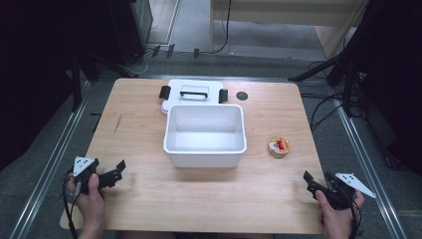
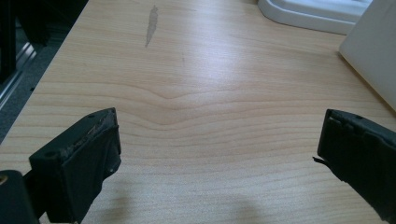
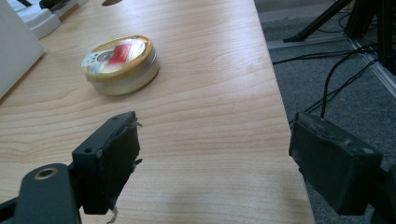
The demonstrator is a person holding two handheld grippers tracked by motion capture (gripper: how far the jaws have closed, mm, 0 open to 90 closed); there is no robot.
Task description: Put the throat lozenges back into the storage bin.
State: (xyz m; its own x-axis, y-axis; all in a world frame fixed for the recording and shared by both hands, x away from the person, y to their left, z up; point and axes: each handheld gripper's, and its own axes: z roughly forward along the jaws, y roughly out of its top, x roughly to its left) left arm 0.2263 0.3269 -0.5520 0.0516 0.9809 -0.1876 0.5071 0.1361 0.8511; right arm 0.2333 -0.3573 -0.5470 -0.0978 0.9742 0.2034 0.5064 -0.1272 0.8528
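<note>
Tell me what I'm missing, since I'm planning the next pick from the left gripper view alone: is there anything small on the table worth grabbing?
Observer: Yes. A round tin with a gold rim lies on the table, to the right of the white box and apart from it.
Operator: Is that box free to take it?
Observer: It stands open, and from the high view its inside is empty.
Operator: Which gripper is nearer to the tin?
Observer: The right gripper. It sits at the near right corner of the table, jaws open with nothing between them, and the tin is ahead of it.
</note>
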